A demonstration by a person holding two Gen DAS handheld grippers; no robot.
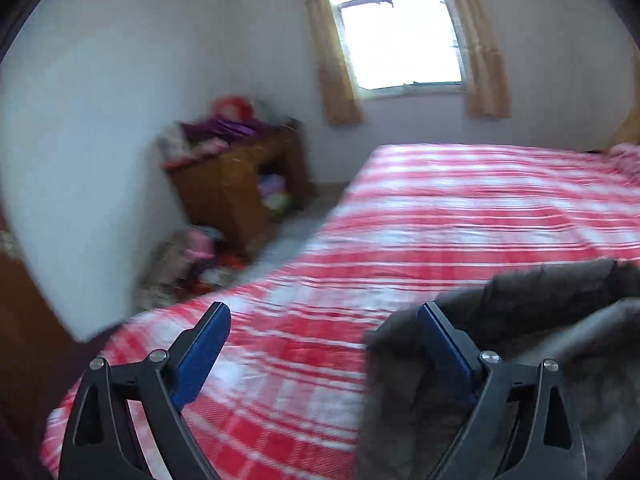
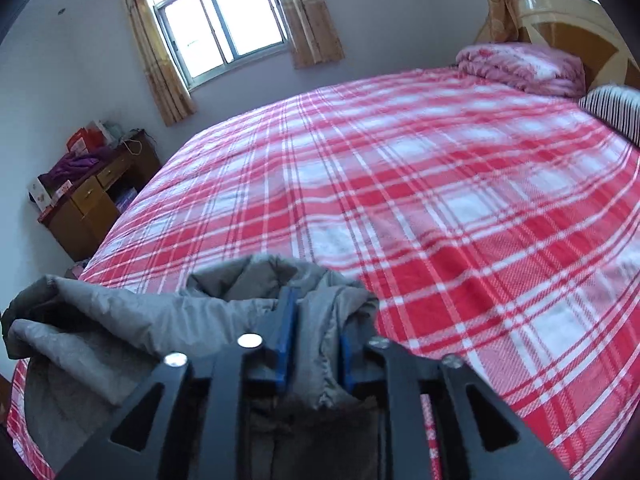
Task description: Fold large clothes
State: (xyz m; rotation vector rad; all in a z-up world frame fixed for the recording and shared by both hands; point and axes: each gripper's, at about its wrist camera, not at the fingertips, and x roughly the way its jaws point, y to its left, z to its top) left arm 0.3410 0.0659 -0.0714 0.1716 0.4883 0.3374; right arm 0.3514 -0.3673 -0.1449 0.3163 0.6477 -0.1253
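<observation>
My right claw (image 2: 314,334) is clamped on a bunched fold of the grey padded jacket (image 2: 132,320), the fabric pinched between both blue pads. My left claw (image 1: 322,322) stands wide apart with nothing between its pads; its right pad (image 1: 444,344) lies against the jacket's edge (image 1: 520,344). The jacket rests on the near edge of the bed, at 6 o'clock in the right wrist view and at 4 o'clock in the left wrist view. The wooden bench (image 2: 92,204) at 9 o'clock in the right wrist view carries a purple garment (image 2: 76,166) and red boxes (image 2: 86,138) on top; its open lower compartment (image 1: 274,190) holds coloured items too blurred to identify. More blurred clutter (image 1: 192,260) lies on the floor beside it. The bed is covered by a red-and-white plaid sheet (image 2: 400,184), lying flat. A folded pink quilt (image 2: 520,66) sits at 1 o'clock against the headboard (image 2: 576,28), with a striped pillow (image 2: 616,110) near it. A window (image 2: 218,16) with tan curtains (image 2: 160,60) is at 11 o'clock.
</observation>
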